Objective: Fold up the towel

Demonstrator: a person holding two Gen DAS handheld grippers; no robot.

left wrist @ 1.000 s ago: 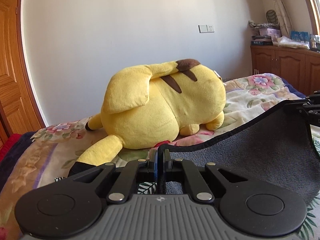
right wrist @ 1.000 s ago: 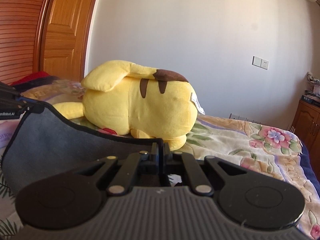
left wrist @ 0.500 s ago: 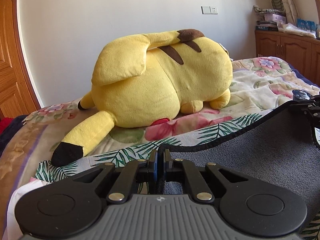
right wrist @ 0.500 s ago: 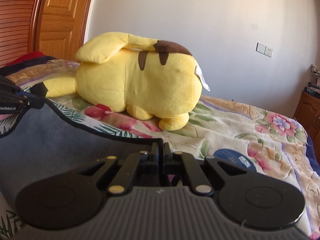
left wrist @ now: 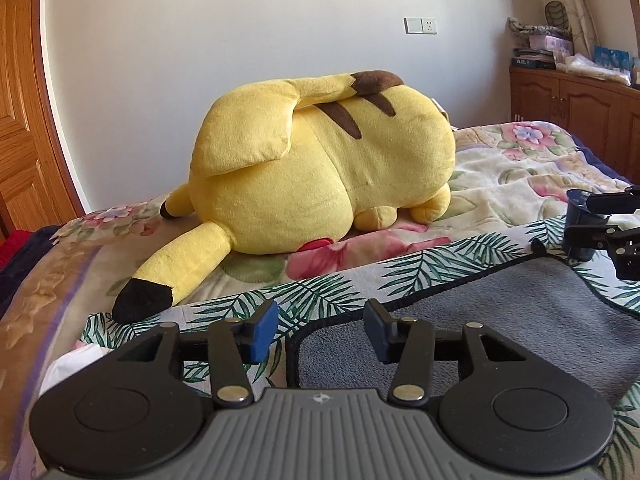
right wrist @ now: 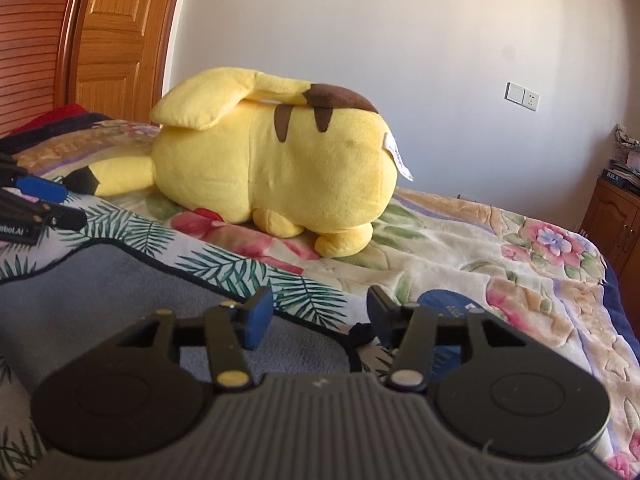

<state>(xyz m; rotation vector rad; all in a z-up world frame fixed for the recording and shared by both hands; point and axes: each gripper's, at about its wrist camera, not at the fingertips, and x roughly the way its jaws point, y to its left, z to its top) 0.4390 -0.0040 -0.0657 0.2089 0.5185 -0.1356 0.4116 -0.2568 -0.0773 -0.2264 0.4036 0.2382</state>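
The towel [left wrist: 500,320] lies on the bed, grey side up with a black hem, folded over its white palm-leaf side [left wrist: 328,292]. It also shows in the right wrist view [right wrist: 120,292]. My left gripper [left wrist: 320,330] is open and empty, its blue pads either side of the towel's near left corner. My right gripper [right wrist: 318,320] is open and empty over the towel's right corner, where a black hem loop [right wrist: 362,334] lies. Each gripper shows in the other's view: the right one [left wrist: 600,236] and the left one [right wrist: 36,208].
A big yellow plush toy [left wrist: 320,168] lies on the floral bedspread [left wrist: 520,168] just beyond the towel. A wooden door [right wrist: 116,36] is at the left, a wooden cabinet [left wrist: 580,116] with clutter at the right. A blue label [right wrist: 448,304] lies on the bed.
Both grippers have lowered the lifted towel edge onto the bed and opened, letting go of it. The towel now lies flat.
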